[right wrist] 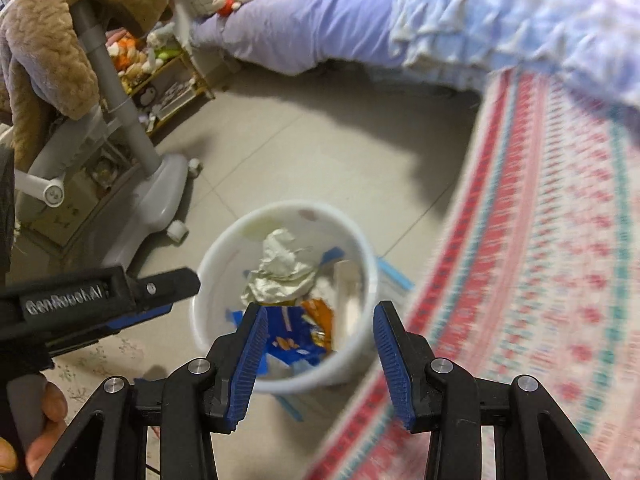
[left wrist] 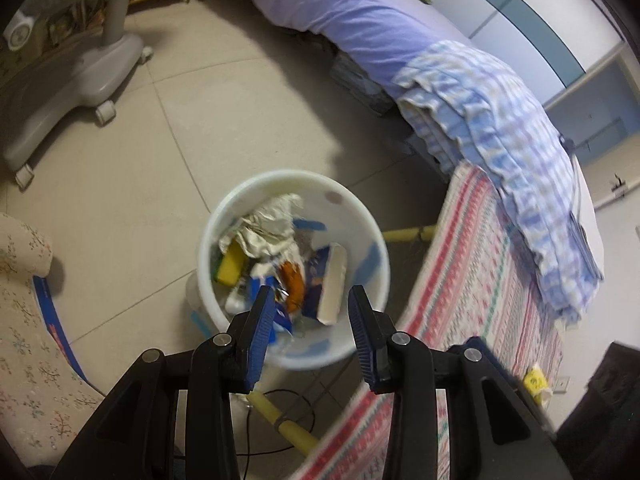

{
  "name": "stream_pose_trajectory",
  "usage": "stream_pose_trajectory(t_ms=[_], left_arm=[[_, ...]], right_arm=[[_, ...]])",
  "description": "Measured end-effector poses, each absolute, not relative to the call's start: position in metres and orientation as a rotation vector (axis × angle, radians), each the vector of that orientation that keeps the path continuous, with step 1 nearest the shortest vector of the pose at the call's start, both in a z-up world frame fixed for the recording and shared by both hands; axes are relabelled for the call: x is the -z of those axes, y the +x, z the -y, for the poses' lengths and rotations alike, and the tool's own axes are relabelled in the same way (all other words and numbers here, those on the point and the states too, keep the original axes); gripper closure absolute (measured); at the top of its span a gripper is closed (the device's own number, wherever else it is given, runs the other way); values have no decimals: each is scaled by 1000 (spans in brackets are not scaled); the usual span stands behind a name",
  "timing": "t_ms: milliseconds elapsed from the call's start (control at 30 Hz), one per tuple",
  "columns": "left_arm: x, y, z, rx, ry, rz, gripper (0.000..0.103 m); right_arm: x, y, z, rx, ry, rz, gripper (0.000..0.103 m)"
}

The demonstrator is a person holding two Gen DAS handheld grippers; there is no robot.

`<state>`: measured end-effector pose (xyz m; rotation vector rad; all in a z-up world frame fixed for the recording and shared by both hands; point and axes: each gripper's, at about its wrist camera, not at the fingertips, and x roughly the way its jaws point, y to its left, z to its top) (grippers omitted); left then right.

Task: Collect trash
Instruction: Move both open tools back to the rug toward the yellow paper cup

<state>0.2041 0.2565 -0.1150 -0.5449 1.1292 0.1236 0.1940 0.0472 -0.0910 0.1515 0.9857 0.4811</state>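
Observation:
A white round bin (left wrist: 372,236) stands on the tiled floor beside the bed, holding crumpled white paper (left wrist: 268,224), a yellow sponge (left wrist: 232,266), an orange wrapper (left wrist: 294,282), a blue box (left wrist: 326,284) and other scraps. My left gripper (left wrist: 312,300) hovers over the bin's near rim, open, nothing between its blue pads. In the right wrist view the same bin (right wrist: 218,256) shows the paper (right wrist: 282,270) and a blue wrapper (right wrist: 290,334). My right gripper (right wrist: 320,316) is open and empty above it. The left gripper's body (right wrist: 100,300) juts in from the left, held by a hand (right wrist: 44,428).
A bed with a purple sheet (left wrist: 360,12), a checked blue blanket (left wrist: 500,120) and a red-striped cover (left wrist: 480,280) runs along the right. A grey wheeled stand (left wrist: 76,76) is at the left, draped with a brown plush throw (right wrist: 48,40). A floral cushion (left wrist: 28,340) lies near left.

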Motion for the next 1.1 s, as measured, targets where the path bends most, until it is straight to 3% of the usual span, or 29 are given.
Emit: stream_pose_trajectory(t_ms=[500, 633, 1100], left_arm=[[69, 121, -134, 67, -414, -1117, 62], [59, 105, -83, 145, -366, -1122, 45], [70, 121, 130, 405, -115, -1213, 44]], right_arm=[[44, 139, 135, -162, 137, -976, 53], [32, 126, 197, -61, 127, -1007, 53], [38, 93, 390, 139, 369, -1127, 48]])
